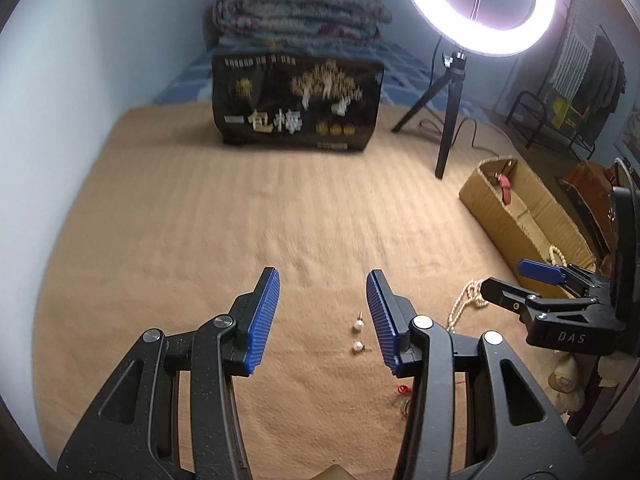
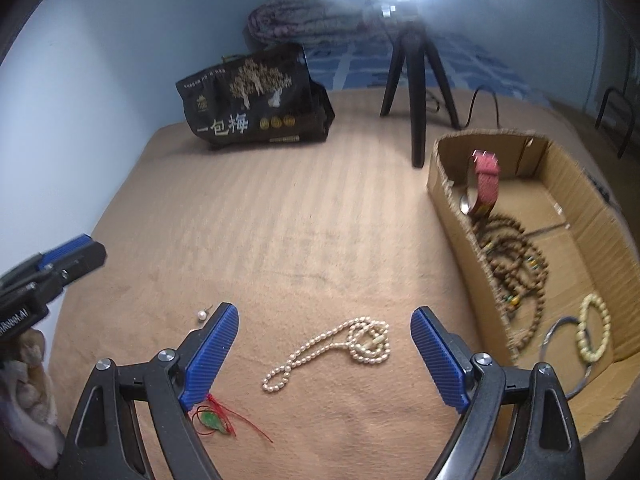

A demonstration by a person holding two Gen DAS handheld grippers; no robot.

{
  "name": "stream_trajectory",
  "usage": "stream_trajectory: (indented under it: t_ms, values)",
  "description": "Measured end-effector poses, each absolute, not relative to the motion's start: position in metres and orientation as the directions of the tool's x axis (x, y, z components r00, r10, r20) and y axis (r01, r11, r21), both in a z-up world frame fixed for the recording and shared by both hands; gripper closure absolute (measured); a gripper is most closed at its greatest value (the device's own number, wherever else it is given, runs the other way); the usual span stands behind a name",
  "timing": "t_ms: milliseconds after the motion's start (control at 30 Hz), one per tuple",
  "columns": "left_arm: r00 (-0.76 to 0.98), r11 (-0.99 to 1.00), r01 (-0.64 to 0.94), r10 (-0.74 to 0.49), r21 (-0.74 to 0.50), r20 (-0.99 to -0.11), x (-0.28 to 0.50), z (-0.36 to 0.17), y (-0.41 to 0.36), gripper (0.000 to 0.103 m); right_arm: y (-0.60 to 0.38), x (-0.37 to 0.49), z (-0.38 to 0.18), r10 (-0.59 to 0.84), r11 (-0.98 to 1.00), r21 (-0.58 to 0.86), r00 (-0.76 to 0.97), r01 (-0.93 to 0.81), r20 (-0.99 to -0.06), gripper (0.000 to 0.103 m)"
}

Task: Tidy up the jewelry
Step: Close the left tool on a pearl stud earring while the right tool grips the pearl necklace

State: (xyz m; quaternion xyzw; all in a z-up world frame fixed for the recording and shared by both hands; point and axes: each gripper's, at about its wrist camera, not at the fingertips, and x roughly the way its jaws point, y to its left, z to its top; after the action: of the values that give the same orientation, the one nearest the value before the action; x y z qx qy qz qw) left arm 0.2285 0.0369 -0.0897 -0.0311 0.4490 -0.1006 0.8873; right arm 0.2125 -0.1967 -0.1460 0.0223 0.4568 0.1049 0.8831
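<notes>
A pearl necklace (image 2: 335, 347) lies on the tan blanket between the open fingers of my right gripper (image 2: 325, 325), which is empty above it. Two pearl earrings (image 1: 357, 335) lie just inside the right finger of my open, empty left gripper (image 1: 323, 285). A green pendant on red cord (image 2: 213, 421) lies by my right gripper's left finger. The cardboard box (image 2: 452, 216) at the right holds a red-strapped watch (image 2: 486, 184), brown bead strands (image 2: 516, 256), a cream bead bracelet (image 2: 594, 334) and a metal bangle (image 2: 560, 330).
A black printed bag (image 1: 298, 100) stands at the far side of the blanket. A ring light on a tripod (image 1: 450, 120) stands beside the box, its cable trailing behind. A blue wall (image 1: 60, 120) borders the left. Folded quilts (image 1: 300, 12) lie at the back.
</notes>
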Motion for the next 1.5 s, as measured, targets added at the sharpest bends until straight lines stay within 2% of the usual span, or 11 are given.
stream_trajectory:
  t_ms: [133, 300, 400, 633, 900, 1133, 1300, 1500]
  values:
    - [0.523, 0.969, 0.158, -0.244, -0.188, -0.817, 0.237, -0.107, 0.035, 0.057, -0.197, 0.217, -0.155, 0.208, 0.977, 0.149, 0.528, -0.153, -0.823, 0.015]
    - [0.466, 0.958, 0.178, -0.284, -0.225, -0.838, 0.244, -0.124, 0.027, 0.057, -0.198, 0.222, -0.165, 0.207, 0.978, 0.164, 0.483, -0.131, -0.851, 0.030]
    - [0.426, 0.951, 0.191, -0.303, -0.243, -0.852, 0.247, -0.135, 0.021, 0.066, -0.200, 0.224, -0.169, 0.213, 0.977, 0.181, 0.456, -0.113, -0.864, 0.035]
    - [0.374, 0.948, 0.213, -0.305, -0.239, -0.876, 0.252, -0.153, 0.007, 0.070, -0.202, 0.228, -0.179, 0.238, 0.971, 0.228, 0.407, -0.072, -0.882, 0.040]
    - [0.343, 0.948, 0.195, -0.305, -0.251, -0.888, 0.260, -0.167, 0.006, 0.071, -0.200, 0.230, -0.187, 0.200, 0.978, 0.208, 0.399, -0.023, -0.895, 0.044]
    - [0.325, 0.947, 0.186, -0.312, -0.263, -0.893, 0.265, -0.173, 0.004, 0.076, -0.203, 0.234, -0.187, 0.167, 0.983, 0.186, 0.412, 0.004, -0.896, 0.043]
    - [0.321, 0.950, 0.193, -0.299, -0.247, -0.899, 0.267, -0.177, -0.001, 0.080, -0.201, 0.236, -0.189, 0.168, 0.983, 0.185, 0.414, 0.001, -0.895, 0.033]
    - [0.321, 0.954, 0.200, -0.280, -0.225, -0.904, 0.268, -0.181, -0.006, 0.088, -0.193, 0.240, -0.192, 0.137, 0.990, 0.141, 0.406, -0.018, -0.903, 0.032]
